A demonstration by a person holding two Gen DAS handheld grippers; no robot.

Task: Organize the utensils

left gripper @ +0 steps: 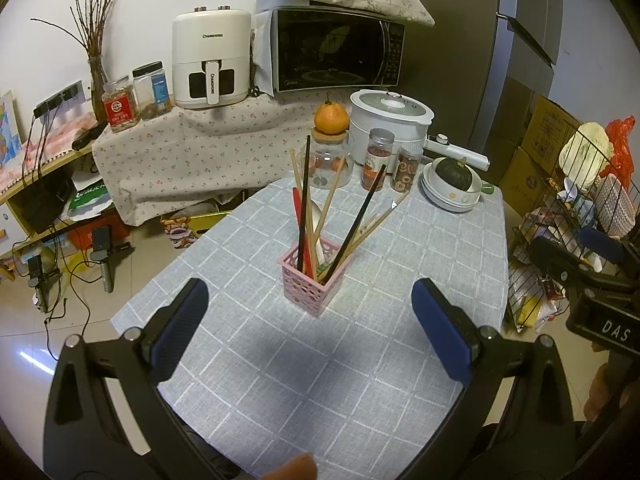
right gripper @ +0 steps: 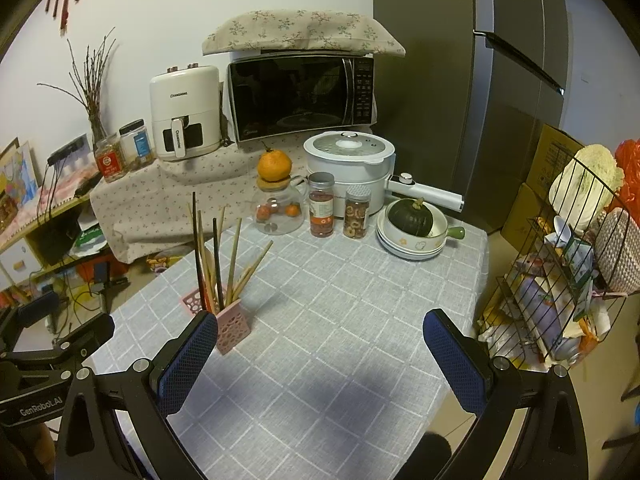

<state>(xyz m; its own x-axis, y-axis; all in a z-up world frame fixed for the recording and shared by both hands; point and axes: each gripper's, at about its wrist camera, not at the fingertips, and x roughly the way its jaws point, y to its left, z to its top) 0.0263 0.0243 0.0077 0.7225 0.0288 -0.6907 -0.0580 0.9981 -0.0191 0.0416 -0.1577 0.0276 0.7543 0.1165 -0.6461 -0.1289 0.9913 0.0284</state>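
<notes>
From the right wrist view, the gripper's blue-padded left finger [right gripper: 188, 356] covers the near corner of the pink perforated plastic holder [right gripper: 234, 326], whose walls hide the lower ends of the chopsticks [right gripper: 234, 256], and small jar labels stay unreadable.

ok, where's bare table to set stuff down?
Free: cloth between holder and the right edge, and the near strip by both open grippers. Crowded: far edge, with teapot, jars, bowls.

A white wall [right gripper: 168, 12] stands behind a microwave [right gripper: 300, 96] and air fryer [right gripper: 186, 112]. A grey fridge [right gripper: 500, 92] rises at right. The floor [left gripper: 24, 344] is glossy tile.
</notes>
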